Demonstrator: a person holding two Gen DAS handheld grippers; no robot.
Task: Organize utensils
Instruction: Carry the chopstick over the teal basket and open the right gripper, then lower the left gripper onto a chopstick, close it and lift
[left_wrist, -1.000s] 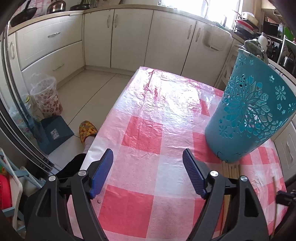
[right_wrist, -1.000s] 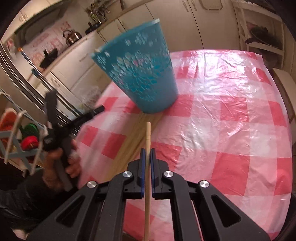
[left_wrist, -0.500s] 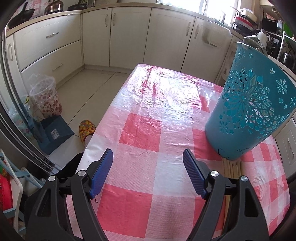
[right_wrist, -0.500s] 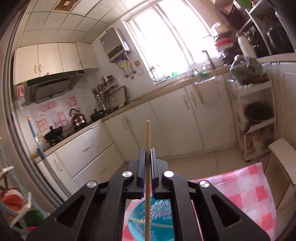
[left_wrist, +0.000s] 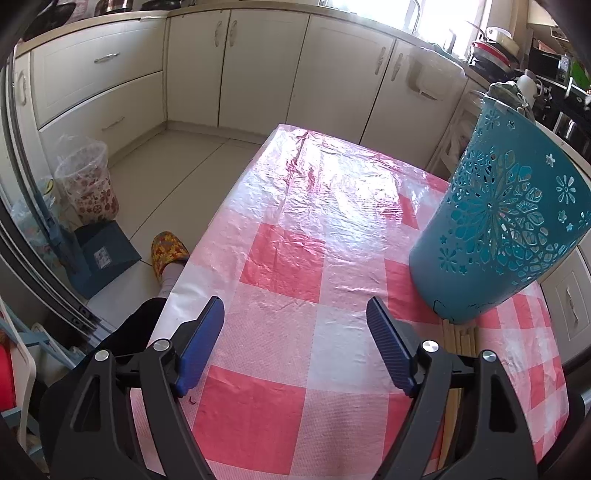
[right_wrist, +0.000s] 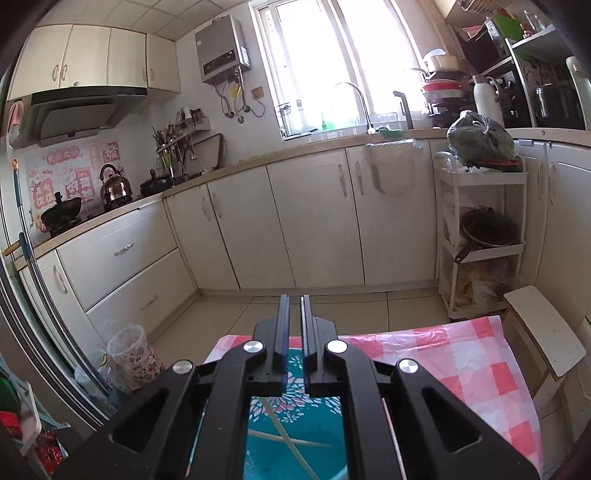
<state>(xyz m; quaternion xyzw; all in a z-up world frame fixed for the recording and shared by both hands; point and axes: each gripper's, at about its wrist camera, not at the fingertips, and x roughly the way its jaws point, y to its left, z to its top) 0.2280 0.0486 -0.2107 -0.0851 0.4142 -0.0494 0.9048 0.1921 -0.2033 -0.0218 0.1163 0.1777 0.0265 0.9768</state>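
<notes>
Partway: at least two chopsticks (right_wrist: 284, 437) already lie in the teal bin (left_wrist: 506, 236), several more (left_wrist: 458, 334) wait on the table (left_wrist: 295, 266) at its base, right gripper (right_wrist: 293, 306) nearly closed with nothing between, left gripper (left_wrist: 295, 325) wide and empty.

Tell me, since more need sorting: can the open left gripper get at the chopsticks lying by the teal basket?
Probably yes: left gripper is open and empty, and the chopsticks lie on bare cloth just right of it, though the teal basket crowds their far ends.
</notes>
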